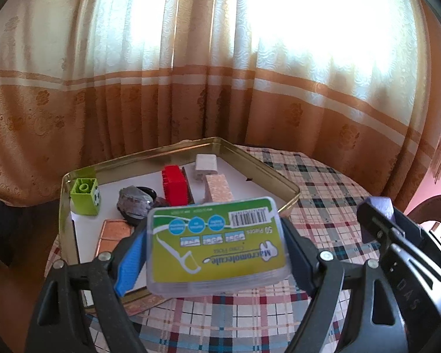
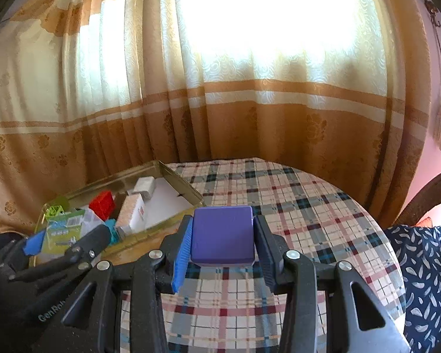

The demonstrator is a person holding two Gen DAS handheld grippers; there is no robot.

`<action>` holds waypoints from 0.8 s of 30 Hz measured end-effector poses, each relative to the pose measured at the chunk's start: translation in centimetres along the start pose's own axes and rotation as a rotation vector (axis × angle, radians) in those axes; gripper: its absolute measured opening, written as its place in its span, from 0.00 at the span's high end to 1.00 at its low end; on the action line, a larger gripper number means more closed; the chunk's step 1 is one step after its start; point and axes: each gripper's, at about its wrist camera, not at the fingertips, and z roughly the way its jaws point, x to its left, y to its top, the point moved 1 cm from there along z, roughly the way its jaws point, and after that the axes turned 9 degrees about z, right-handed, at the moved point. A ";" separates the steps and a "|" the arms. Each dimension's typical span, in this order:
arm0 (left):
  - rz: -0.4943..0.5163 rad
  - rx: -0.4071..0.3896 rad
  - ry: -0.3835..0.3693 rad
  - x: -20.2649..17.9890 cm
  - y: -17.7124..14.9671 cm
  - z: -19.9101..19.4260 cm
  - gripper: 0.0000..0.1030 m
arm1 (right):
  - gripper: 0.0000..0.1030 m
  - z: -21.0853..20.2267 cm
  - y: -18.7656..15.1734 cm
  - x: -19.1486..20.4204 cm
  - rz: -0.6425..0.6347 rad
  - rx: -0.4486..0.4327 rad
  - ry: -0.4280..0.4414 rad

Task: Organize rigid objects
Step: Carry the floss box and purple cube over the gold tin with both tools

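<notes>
Curtained window behind; plaid tablecloth on a round table. Left gripper clamps a floss-pick box by its short ends, held above the near edge of the gold tin tray. Right gripper grips a purple block over the cloth, right of the tray. Box looks light, slick plastic, probably prone to slip or twist; flat ends suit the pads. Block seems stiff, easy to hold by its flat sides.

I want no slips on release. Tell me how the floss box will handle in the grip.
The floss box, pinched in the left gripper, looks rigid, so it shouldn't bend. Its glossy clear plastic may be slippery. It's flat, so set in the tin it likely won't roll.
</notes>
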 end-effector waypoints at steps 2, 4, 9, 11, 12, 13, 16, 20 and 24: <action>-0.005 -0.003 0.002 0.2 0.1 -0.1 0.18 | 0.57 -0.1 0.3 0.3 0.002 -0.009 0.008; -0.005 -0.007 0.009 0.4 0.3 -0.2 0.18 | 0.57 -0.1 0.7 0.6 0.000 -0.016 0.017; -0.010 -0.013 0.025 1.0 0.6 -0.3 0.18 | 0.57 -0.1 1.3 1.4 -0.006 -0.030 0.035; -0.011 -0.014 0.032 1.2 0.8 -0.3 0.18 | 0.57 0.0 1.5 1.7 -0.010 -0.034 0.041; -0.012 -0.015 0.037 1.4 0.9 -0.3 0.18 | 0.57 0.0 1.7 1.8 -0.012 -0.037 0.043; -0.012 -0.015 0.040 1.5 1.0 -0.3 0.18 | 0.57 0.1 1.8 2.0 -0.013 -0.039 0.044; -0.017 -0.022 0.053 1.9 1.4 -0.4 0.18 | 0.57 0.3 2.4 2.3 -0.014 -0.049 0.047; -0.022 -0.031 0.064 2.4 2.0 -0.3 0.18 | 0.57 0.7 3.3 2.6 -0.010 -0.062 0.050; -0.027 -0.039 0.076 3.0 2.5 -0.2 0.18 | 0.57 1.0 4.0 3.1 -0.016 -0.080 0.053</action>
